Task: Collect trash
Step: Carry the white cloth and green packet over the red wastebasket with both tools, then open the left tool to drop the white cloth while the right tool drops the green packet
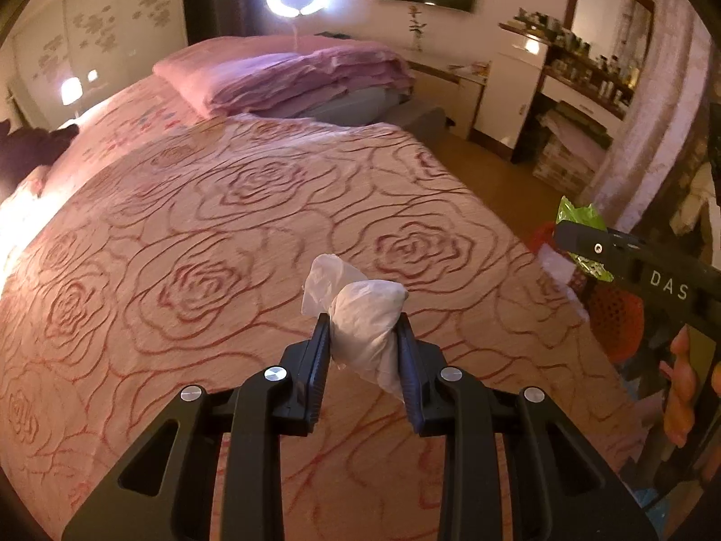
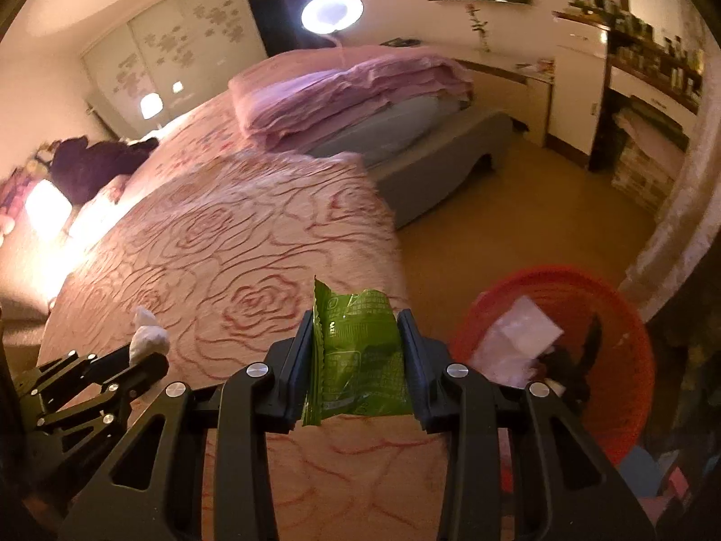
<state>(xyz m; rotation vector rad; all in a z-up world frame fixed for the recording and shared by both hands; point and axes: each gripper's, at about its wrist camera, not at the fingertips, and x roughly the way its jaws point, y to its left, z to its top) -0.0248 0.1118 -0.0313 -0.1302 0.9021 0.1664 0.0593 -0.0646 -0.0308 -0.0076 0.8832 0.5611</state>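
Note:
My left gripper is shut on a crumpled white tissue and holds it above the rose-patterned bedspread. My right gripper is shut on a green snack wrapper, held over the bed's right edge. In the right wrist view the left gripper with its tissue shows at lower left. In the left wrist view the right gripper with the wrapper shows at right. A red mesh trash basket stands on the floor to the right of the bed, holding white paper and dark scraps.
Folded pink quilts lie at the bed's far end. A dark plush item lies at the far left. A white cabinet and cluttered dresser stand along the right wall. A curtain hangs near the basket. Wooden floor lies between bed and dresser.

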